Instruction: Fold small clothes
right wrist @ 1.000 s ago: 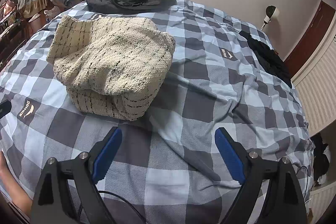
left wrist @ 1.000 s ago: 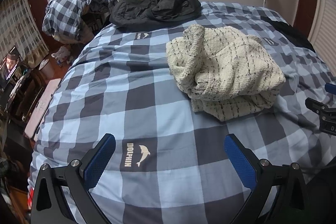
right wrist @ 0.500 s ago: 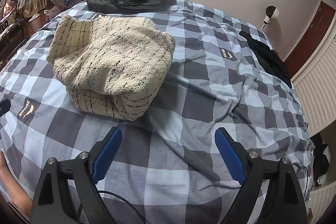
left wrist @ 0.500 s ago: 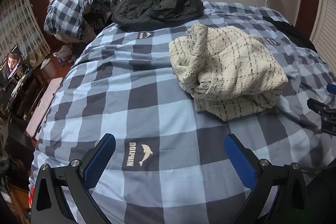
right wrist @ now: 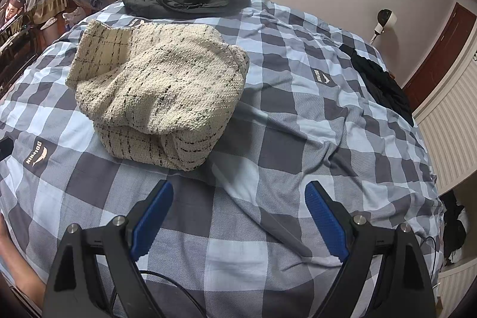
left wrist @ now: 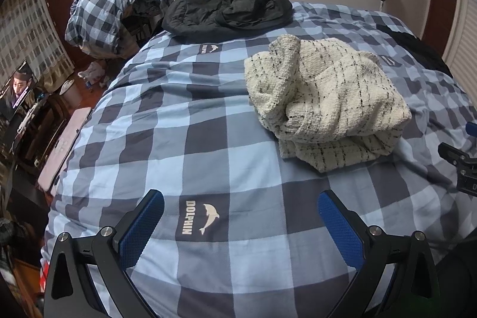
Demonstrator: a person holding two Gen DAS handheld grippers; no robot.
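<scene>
- I see a bed covered by a blue, grey and white checked duvet (left wrist: 208,139), with a cream knit garment (left wrist: 325,106) bunched loosely on it.
- My left gripper (left wrist: 241,224) hangs above the duvet, jaws spread wide, holding nothing; the knit lies ahead and to its right, apart from it.
- My right gripper (right wrist: 238,216) is likewise wide apart and empty; the knit (right wrist: 161,88) lies ahead and to its left, its nearest fold just beyond the blue pads (right wrist: 153,216).
- A black jacket (left wrist: 229,9) sits at the far end of the bed, clear of the knit.
- I judge the folding looks roughly done but untidy: layers are stacked, edges sag.
- To do this well, I would approach low, pinch one layer at an outer edge with each gripper, and avoid catching the duvet underneath.
</scene>
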